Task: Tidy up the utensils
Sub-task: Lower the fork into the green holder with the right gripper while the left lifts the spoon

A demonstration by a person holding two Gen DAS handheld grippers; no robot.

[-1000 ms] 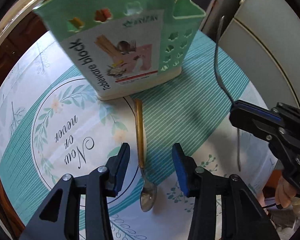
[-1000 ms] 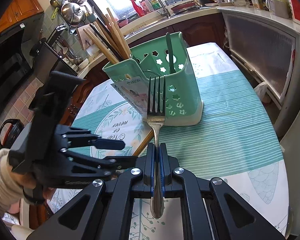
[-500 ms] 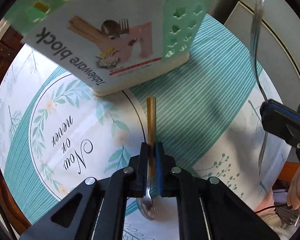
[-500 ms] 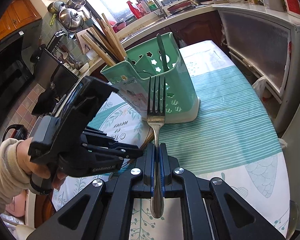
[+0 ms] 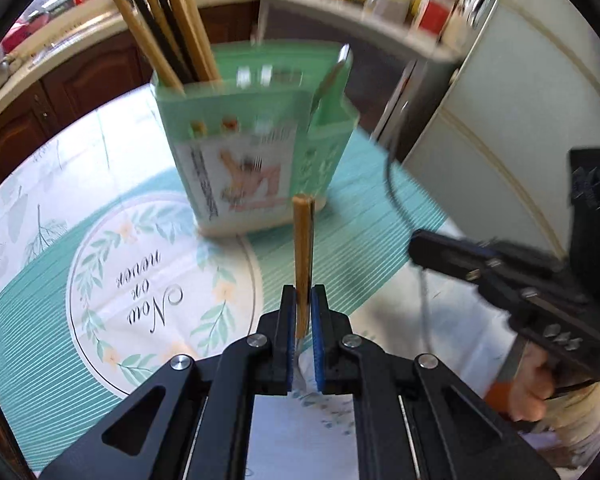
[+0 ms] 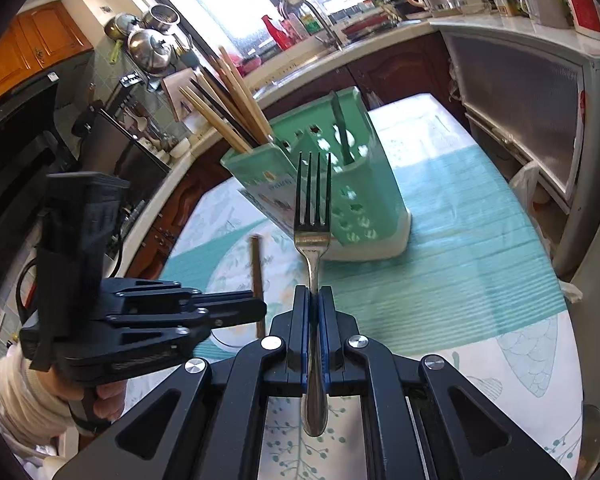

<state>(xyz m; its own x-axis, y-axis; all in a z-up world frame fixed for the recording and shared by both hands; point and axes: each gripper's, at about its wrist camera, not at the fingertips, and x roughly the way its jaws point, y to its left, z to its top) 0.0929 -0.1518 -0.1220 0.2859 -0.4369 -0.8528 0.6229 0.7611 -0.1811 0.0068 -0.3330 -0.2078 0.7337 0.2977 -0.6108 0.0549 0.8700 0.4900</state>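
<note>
the left gripper [image 5: 300,300] is clamped on the wooden-handled spoon [image 5: 303,256], its 2 blue pads pressed against the handle. the handle sticks straight out ahead of the fingertips, off the tablecloth [image 5: 100,240], and its end points at the base of the green utensil holder [image 5: 256,152]. the spoon's bowl is hidden behind the fingers.

the right gripper [image 6: 314,320] is pinched tight on the fork [image 6: 313,216], gripping the stem with the 4 tines pointing forward and up and the handle end poking back behind the pads. the holder stands just ahead of the tines on the striped teal part of the cloth.

chopsticks [image 6: 228,104] lean out of the holder's compartment to the left of the right gripper's line, and a dark-handled utensil [image 6: 342,132] stands in the compartment ahead of the tines.

seen from the right wrist, the left gripper sits low to the left, held by a hand [image 6: 104,396] in a pale sleeve.
</note>
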